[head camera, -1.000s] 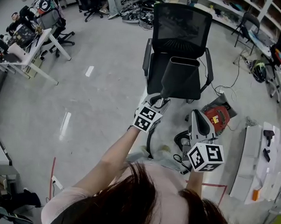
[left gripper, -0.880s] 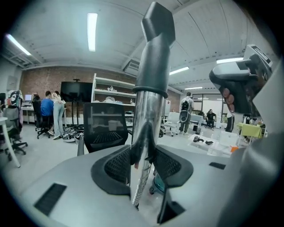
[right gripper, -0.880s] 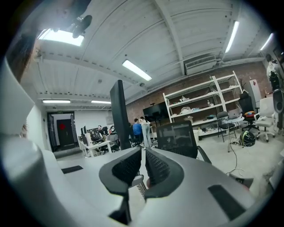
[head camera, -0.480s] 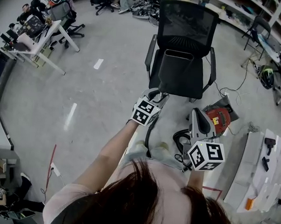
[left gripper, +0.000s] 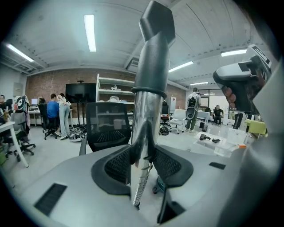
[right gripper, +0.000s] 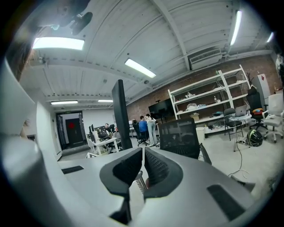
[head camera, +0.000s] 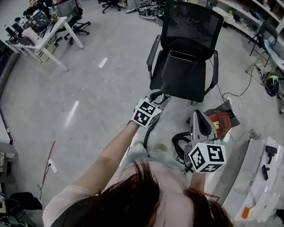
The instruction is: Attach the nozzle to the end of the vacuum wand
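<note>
My left gripper (left gripper: pixel 143 153) is shut on the chrome vacuum wand (left gripper: pixel 143 119), which stands upright between its pads. A dark grey nozzle (left gripper: pixel 153 48) sits on the wand's top end. In the head view the left gripper (head camera: pixel 160 100) holds the wand in front of the chair, and the nozzle (head camera: pixel 181 75) spreads wide above it. My right gripper (head camera: pixel 199 114) hangs to the right of the wand, apart from it. Its jaws have just been closing, and in the right gripper view the right gripper (right gripper: pixel 143 155) shows only a thin slit with nothing between the pads.
A black mesh office chair (head camera: pixel 190 28) stands right behind the nozzle. A red vacuum body (head camera: pixel 219 120) and a black hose (head camera: pixel 180 141) lie on the floor at the right. White shelving (head camera: pixel 263 177) is further right, and desks with people (head camera: pixel 40 26) at the far left.
The head view has drifted, so the chair and the nozzle sit a little further right. The left gripper keeps its grip on the wand. The right gripper has shifted slightly.
</note>
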The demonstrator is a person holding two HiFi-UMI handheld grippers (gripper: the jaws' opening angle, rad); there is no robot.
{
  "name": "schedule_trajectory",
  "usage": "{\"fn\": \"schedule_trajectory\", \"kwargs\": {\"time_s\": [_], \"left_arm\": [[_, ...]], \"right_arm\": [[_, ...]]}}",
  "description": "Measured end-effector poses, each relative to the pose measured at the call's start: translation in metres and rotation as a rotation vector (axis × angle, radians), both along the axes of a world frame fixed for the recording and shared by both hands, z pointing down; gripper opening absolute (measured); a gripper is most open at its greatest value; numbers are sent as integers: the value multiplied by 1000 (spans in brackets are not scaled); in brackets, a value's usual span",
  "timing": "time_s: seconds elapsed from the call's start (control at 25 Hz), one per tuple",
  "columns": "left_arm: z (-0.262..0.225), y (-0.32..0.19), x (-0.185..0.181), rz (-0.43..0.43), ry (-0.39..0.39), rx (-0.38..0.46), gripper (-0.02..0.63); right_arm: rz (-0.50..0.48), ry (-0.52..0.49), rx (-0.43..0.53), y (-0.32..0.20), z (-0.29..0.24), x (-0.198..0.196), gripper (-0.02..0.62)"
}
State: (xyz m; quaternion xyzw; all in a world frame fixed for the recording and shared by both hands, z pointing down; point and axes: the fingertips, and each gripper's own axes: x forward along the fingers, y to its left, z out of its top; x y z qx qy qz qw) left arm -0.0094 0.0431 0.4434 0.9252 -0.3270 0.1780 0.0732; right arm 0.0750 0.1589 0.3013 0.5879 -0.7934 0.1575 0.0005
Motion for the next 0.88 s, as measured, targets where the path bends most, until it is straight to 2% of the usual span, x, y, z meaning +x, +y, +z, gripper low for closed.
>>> {"fn": "schedule_trajectory", "kwargs": {"time_s": [0.44, 0.88], "left_arm": [[-4, 10, 2, 17, 5, 7, 158], [-6, 5, -19, 68, 21, -14, 158]], "right_arm": [[18, -2, -19, 3, 7, -2, 37], [69, -7, -38, -8, 12, -36, 37]]}}
